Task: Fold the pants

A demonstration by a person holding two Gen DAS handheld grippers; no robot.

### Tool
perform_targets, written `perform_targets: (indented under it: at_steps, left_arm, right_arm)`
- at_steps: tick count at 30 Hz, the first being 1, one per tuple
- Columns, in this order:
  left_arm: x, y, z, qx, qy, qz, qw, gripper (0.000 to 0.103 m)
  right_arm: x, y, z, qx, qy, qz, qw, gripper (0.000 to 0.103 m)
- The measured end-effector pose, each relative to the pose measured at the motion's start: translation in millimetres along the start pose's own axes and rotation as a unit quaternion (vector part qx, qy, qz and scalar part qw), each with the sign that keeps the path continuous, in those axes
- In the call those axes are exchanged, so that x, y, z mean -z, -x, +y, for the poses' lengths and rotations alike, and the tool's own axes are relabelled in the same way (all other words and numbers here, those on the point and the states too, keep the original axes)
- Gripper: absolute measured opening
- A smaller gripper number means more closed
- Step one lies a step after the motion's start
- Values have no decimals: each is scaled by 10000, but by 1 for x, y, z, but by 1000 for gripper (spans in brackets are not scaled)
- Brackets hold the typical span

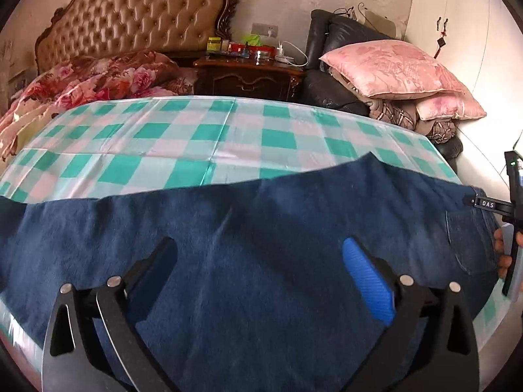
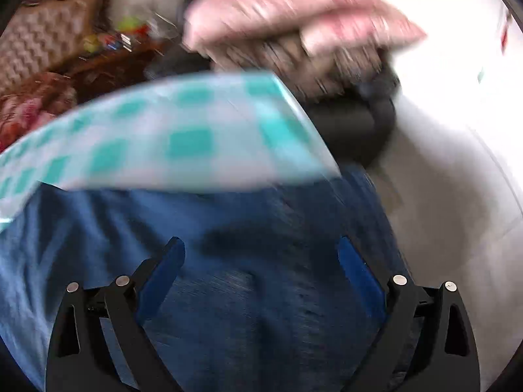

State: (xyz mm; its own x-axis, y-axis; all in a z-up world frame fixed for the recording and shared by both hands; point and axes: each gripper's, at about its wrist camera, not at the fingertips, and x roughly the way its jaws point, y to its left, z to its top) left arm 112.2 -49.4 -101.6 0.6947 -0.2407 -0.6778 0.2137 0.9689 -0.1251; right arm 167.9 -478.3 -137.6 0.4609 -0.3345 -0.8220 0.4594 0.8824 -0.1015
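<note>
Dark blue jeans (image 1: 248,228) lie spread across a table covered with a green and white checked cloth (image 1: 183,137). A back pocket (image 1: 470,241) shows at their right end. My left gripper (image 1: 260,261) is open just above the middle of the jeans, holding nothing. The right gripper's body (image 1: 510,222) shows at the far right edge of the left wrist view, by the pocket end. In the blurred right wrist view my right gripper (image 2: 261,258) is open above the jeans (image 2: 248,261) near the table's right end, with the checked cloth (image 2: 170,137) beyond.
Behind the table stand a bed with a tufted headboard (image 1: 130,16) and floral quilt (image 1: 98,81), a dark wooden nightstand (image 1: 248,78) with small items, and a black chair with pink pillows (image 1: 398,68). White floor (image 2: 457,196) lies right of the table.
</note>
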Motion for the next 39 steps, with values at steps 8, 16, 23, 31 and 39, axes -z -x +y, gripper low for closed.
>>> perform_targets:
  at_steps: [8,16,23,31,39]
  left_arm:
    - [19,32,-16,1243,-174,174,9919,91]
    - [66,49,-157,2531,-2275,286,9399,62]
    - [95,25,-221,2308,-3235,276,9172,47]
    - [107,12,-227,2039,-3520,403,9126,26]
    - [97,30,-222,2098,-3505,184,9126,1]
  right_arm:
    - [39,66,-89,-999,-1228,-337,9868,91]
    - [120,59,-188,-1734,-3221,311,9302,57]
    - [107,58,-167,-2155,-2915,397,9311,56]
    - [96,50,-151,-1968,-2563,425,9454,27]
    - [92,77,-152,-1939,-2391,115,9514,13]
